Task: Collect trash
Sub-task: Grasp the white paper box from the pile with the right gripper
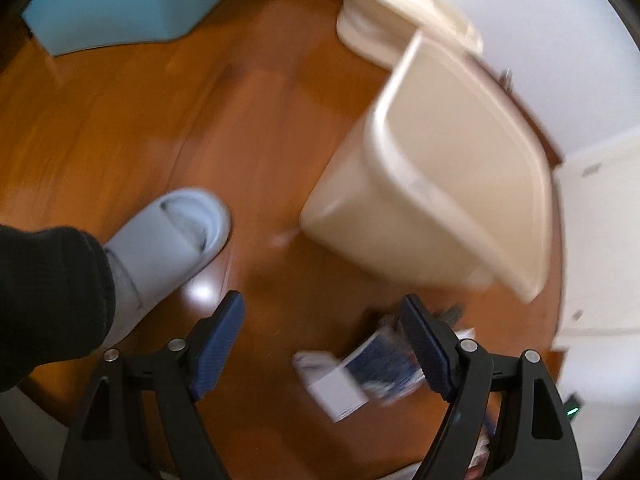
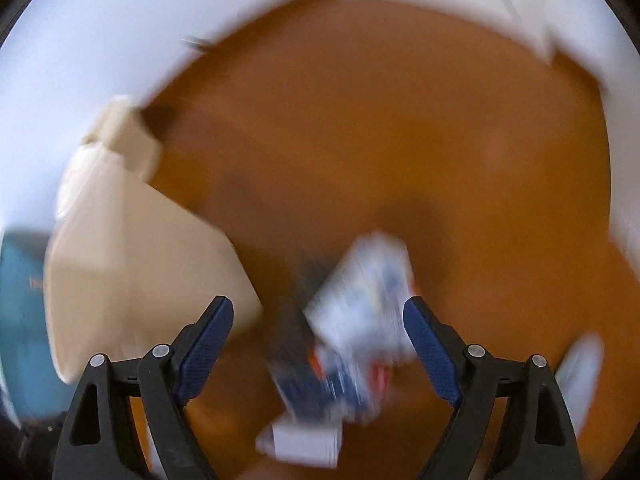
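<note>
- Two grippers, both spread wide and empty: left gripper [image 1: 322,344] and right gripper [image 2: 318,346] each point steeply down at the wood floor [image 1: 160,120].
- Trash [image 2: 356,340] lies on the floor: a loose pile of white and blue packets or paper, too blurred to say exactly what.
- In the right view the pile sits between the splayed fingers but below them; pads not pressing on it.
- In the left view the same pile shows low, by the right-side finger [image 1: 424,348], not gripped.
- Bin [image 1: 440,184], beige, top uncovered, stands on the floor just beside the pile.
- Person's slipper [image 1: 168,240] well left of the trash.
- Step, my read: reach for the pickup, right gripper best lined up.
- Next move needs: drop to the floor, straddle one piece, clamp, lift, carry over the bin rim.
</note>
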